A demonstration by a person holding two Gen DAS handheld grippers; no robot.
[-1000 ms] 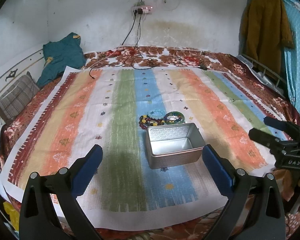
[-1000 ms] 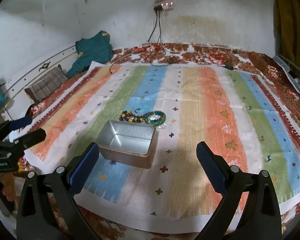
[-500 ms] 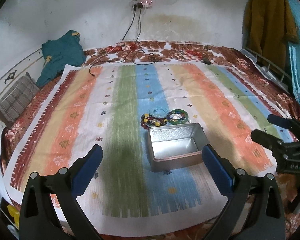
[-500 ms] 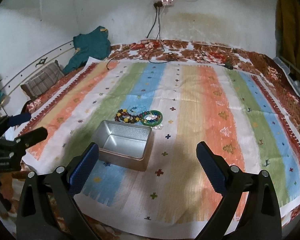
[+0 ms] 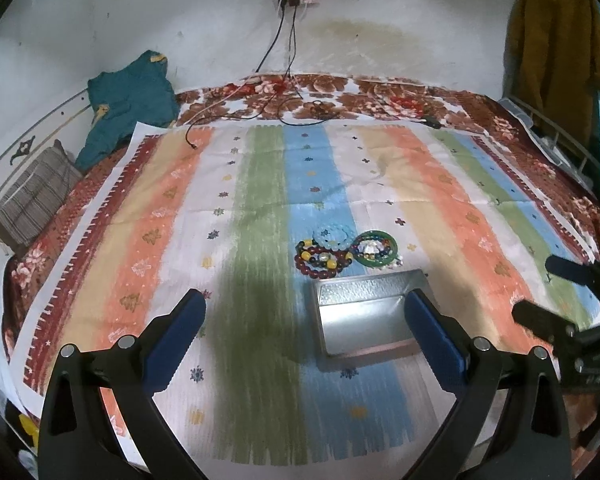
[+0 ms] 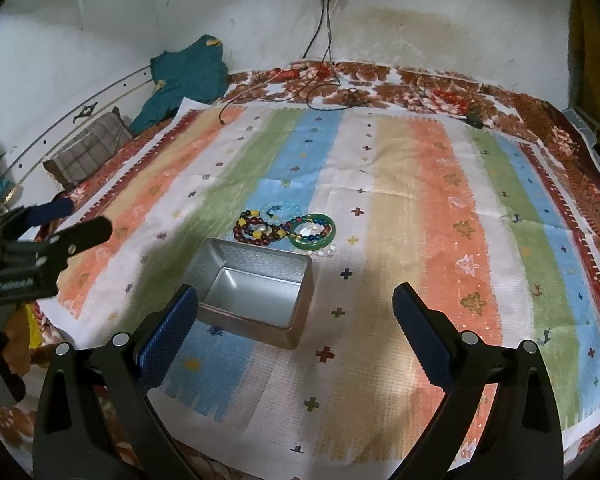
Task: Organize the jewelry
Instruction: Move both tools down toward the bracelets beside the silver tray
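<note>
Claws (image 5: 306,334) (image 6: 296,330) gape; rectangular embossed tin (image 6: 256,294).

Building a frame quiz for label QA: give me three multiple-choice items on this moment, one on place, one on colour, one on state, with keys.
1. Where do the bracelets lie relative to the metal tin?
A. Inside it
B. On the striped cloth just beyond its far side
C. On the pillow

2. What colour is the solid bangle?
A. Green
B. Orange
C. Black

3. What state is the tin in?
A. Lidded
B. Open and full of beads
C. Open and empty

Key:
1 B, the beads rest on the cloth past the tin's far wall.
2 A, the ring is plainly green.
3 C, its bare metal floor shows; both hand-held grippers, left and right, are open and hold nothing.
</note>
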